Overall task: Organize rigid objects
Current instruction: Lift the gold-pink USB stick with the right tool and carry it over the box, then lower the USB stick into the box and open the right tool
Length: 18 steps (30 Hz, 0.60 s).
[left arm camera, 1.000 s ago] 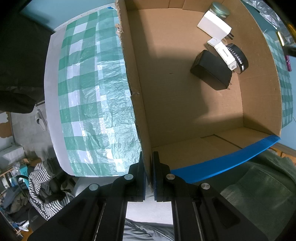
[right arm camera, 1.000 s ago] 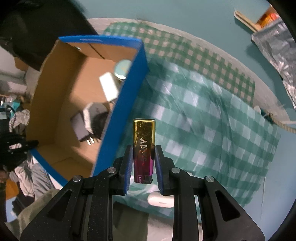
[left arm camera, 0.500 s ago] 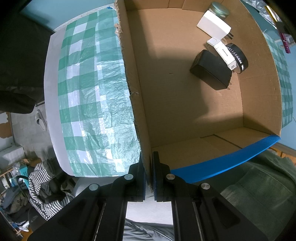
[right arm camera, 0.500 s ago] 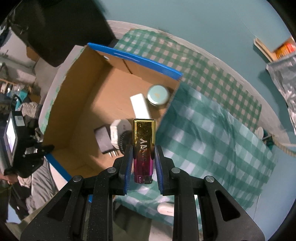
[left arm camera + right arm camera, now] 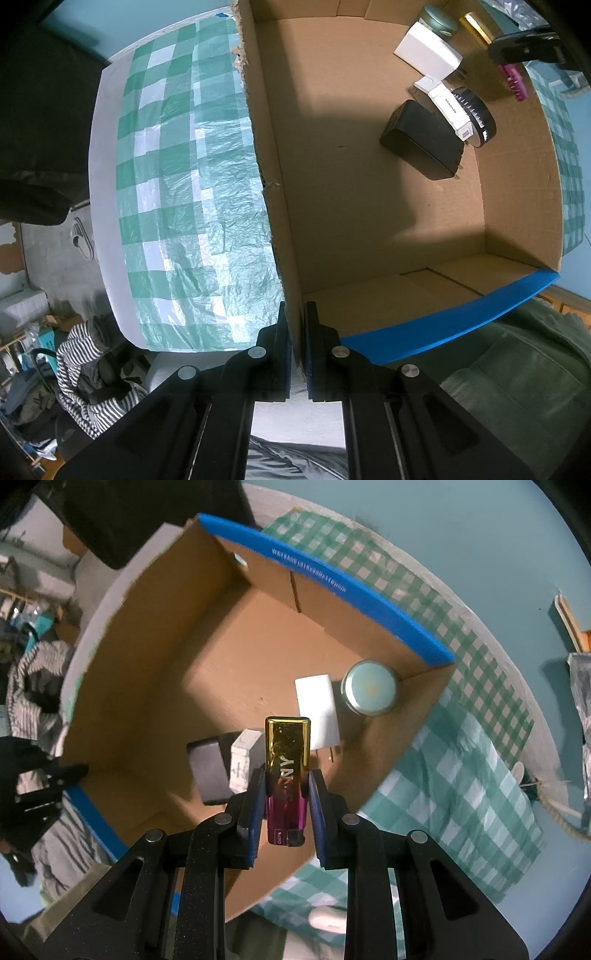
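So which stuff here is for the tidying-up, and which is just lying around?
For the job:
- gold and pink lighter, gripped by right gripper
- cardboard box, wall pinched by left gripper
- white charger, round tin, black adapter inside

Lying about:
- checked tablecloth
- striped clothing

black adapter: partly hidden behind lighter | white box: likewise

Jar, charger and adapter inside box on tablecloth.
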{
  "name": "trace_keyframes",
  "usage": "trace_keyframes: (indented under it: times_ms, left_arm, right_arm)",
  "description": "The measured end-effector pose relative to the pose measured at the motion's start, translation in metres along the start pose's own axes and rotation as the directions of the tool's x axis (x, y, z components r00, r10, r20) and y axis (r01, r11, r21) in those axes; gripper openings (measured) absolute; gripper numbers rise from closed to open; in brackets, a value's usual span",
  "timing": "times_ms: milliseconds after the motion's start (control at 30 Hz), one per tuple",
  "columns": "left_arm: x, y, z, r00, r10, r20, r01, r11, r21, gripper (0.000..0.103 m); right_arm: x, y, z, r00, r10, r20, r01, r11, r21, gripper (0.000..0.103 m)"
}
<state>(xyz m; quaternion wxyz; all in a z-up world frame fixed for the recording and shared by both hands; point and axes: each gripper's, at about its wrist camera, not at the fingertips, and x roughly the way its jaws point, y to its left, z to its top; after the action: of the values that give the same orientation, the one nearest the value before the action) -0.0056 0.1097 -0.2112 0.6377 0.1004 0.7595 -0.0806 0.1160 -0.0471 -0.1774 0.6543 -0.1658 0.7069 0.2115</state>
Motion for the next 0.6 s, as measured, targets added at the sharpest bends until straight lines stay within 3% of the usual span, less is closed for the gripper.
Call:
trace_keyframes:
  times_ms: [300,600]
  left_arm:
    - [0.0,0.001,-0.001,1.0,-0.003,0.0,0.003,1.0,-0.003,0.007]
    - [0.001,0.001,-0.001,1.0,-0.004,-0.003,0.004,1.0,-0.004,0.007]
  right_arm:
    - [0.028,0.006,0.006,0.999,-0.028,-0.047,0.025,0.998,-0.053,0.022]
    - [0.027,0.005,0.009,0.999,-0.034,-0.01,0.033,0.997,-0.068,0.026]
